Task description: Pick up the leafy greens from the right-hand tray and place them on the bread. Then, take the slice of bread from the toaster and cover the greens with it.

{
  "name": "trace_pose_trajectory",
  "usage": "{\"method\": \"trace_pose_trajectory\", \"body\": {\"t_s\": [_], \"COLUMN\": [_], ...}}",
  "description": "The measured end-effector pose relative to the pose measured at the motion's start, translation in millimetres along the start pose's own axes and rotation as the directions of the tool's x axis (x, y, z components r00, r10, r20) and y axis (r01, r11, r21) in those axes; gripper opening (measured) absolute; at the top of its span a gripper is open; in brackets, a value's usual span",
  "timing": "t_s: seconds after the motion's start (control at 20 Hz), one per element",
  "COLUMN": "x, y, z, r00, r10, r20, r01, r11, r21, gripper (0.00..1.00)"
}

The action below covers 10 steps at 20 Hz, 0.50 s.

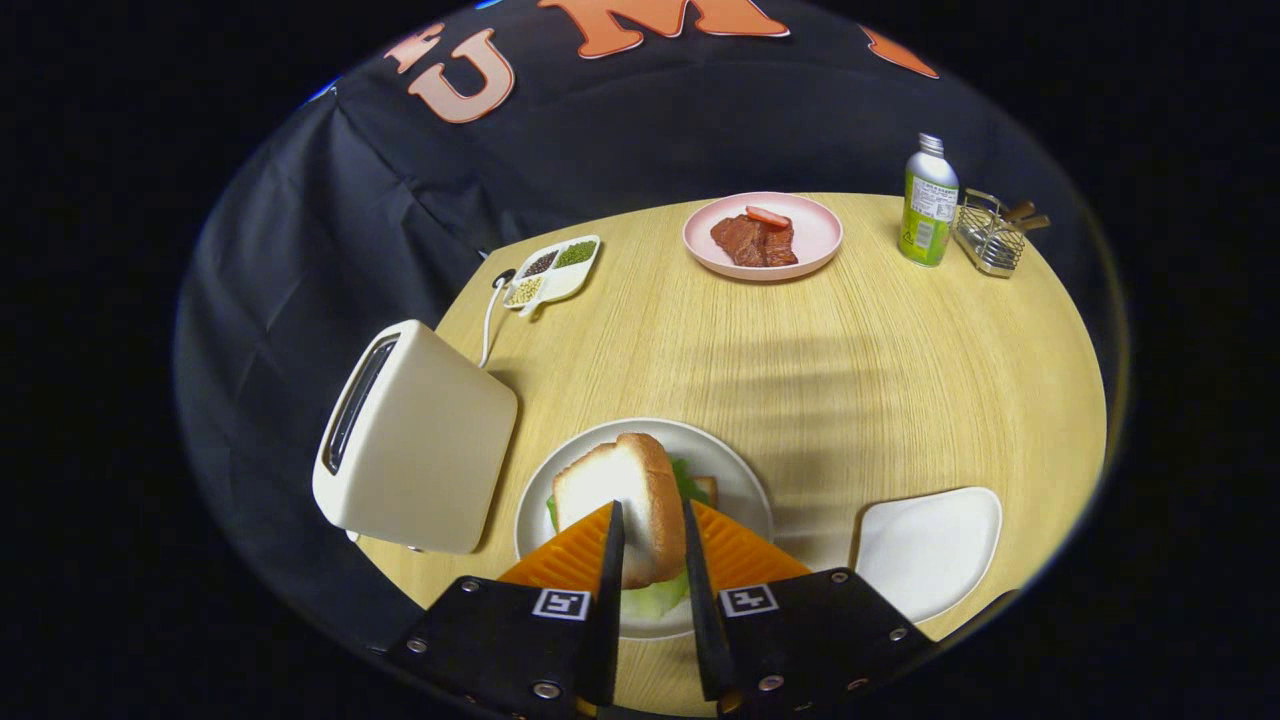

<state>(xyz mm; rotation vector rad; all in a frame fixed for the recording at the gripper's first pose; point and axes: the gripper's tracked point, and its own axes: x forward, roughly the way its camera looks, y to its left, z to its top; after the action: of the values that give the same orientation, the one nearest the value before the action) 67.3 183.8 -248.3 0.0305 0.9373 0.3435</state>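
Holding bread slice pinched between my gripper fingers, lower centre, over greens on plate. Greens placed; toaster slot looks empty. Left: lower slice, release.

My gripper has two flat black blocks at its base, one per side, w/ angled edges. Each block carries a small square black-and-white marker near its inner corner, plus round silver screws along the outer and lower edges. Two thin upright blades run fwd from the blocks, and ribbed wedge-shaped pads flank them on both sides
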Motion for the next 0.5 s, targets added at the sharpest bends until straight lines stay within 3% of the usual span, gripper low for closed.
{"method": "trace_pose_trajectory", "body": {"t_s": [0.15, 0.5], "x": [3, -7], "y": [-7, -16], "z": [-4, -2], "r00": [1.000, 0.999], "r10": [-0.008, -0.045], "r20": [-0.008, 0.017], "r01": [0.008, 0.045], "r11": [1.000, 0.999], "r21": [0.009, 0.019], "gripper": [0.41, 0.71]}}
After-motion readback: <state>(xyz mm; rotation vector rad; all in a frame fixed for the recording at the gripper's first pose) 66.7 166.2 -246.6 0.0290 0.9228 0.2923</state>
